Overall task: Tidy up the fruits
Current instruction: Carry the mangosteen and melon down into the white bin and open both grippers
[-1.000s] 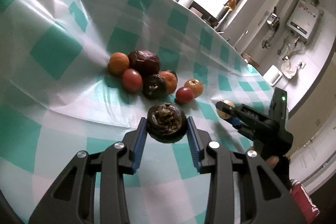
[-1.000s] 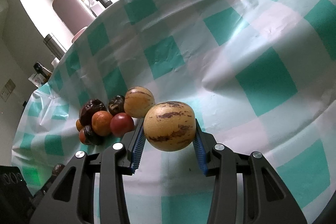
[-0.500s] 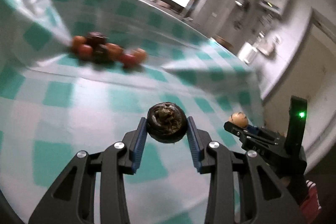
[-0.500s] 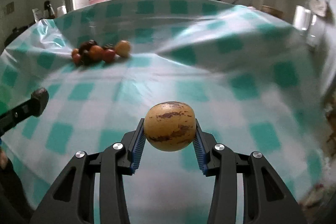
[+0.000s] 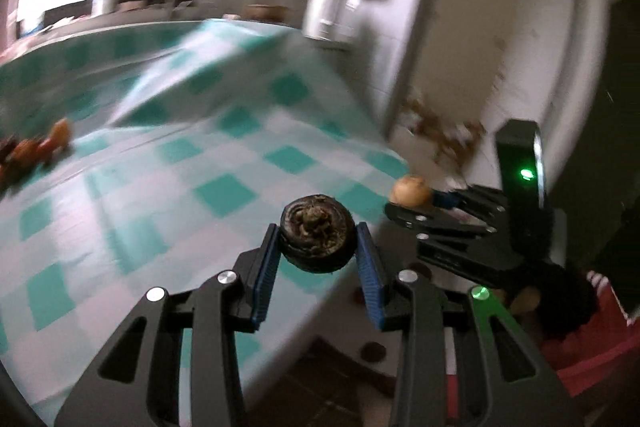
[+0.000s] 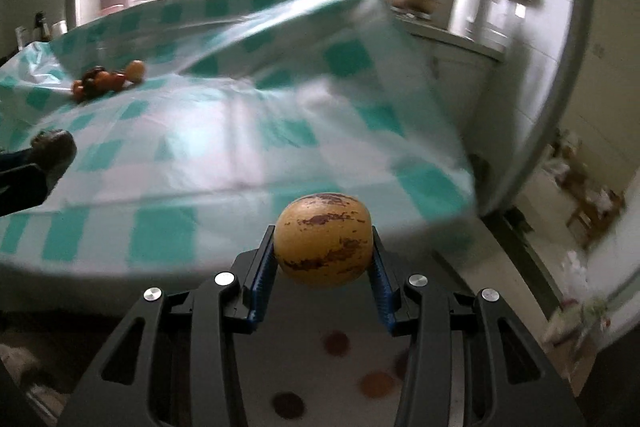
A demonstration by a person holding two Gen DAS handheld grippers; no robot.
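Fingers [image 5: 366, 259] of the left gripper [image 5: 317, 255] are clamped on a dark wrinkled fruit [image 5: 317, 242], one blue pad on each side, with its puckered end facing the camera. In this left wrist view the fruit hangs above the near edge of the tabletop [image 5: 168, 163], which is covered in a green-checked cloth. The remaining pile of fruits [image 5: 36, 151] lies far off to the left on the cloth, blurred. To the right and slightly ahead, the right gripper [image 5: 416, 197] holds a yellow fruit [image 5: 411, 189] past the tabletop's edge. Below both grippers, a few small round shapes sit low on the floor or some surface; they are too blurred to name.

From the right wrist view, the right gripper's fingers [image 6: 262, 267] are closed on the same yellow fruit, round with brown streaks, gripped across its width. It sits beyond the edge of the tabletop, over a grey surface [image 6: 328, 379] that carries several blurred round fruits [image 6: 376, 383] directly beneath the fingers. The left gripper with its dark fruit shows at the left edge, nearer the tabletop.

Judging by this, the drop spot lies straight down from the right gripper, so that side looks closer to releasing; the left must travel further right and outward first.
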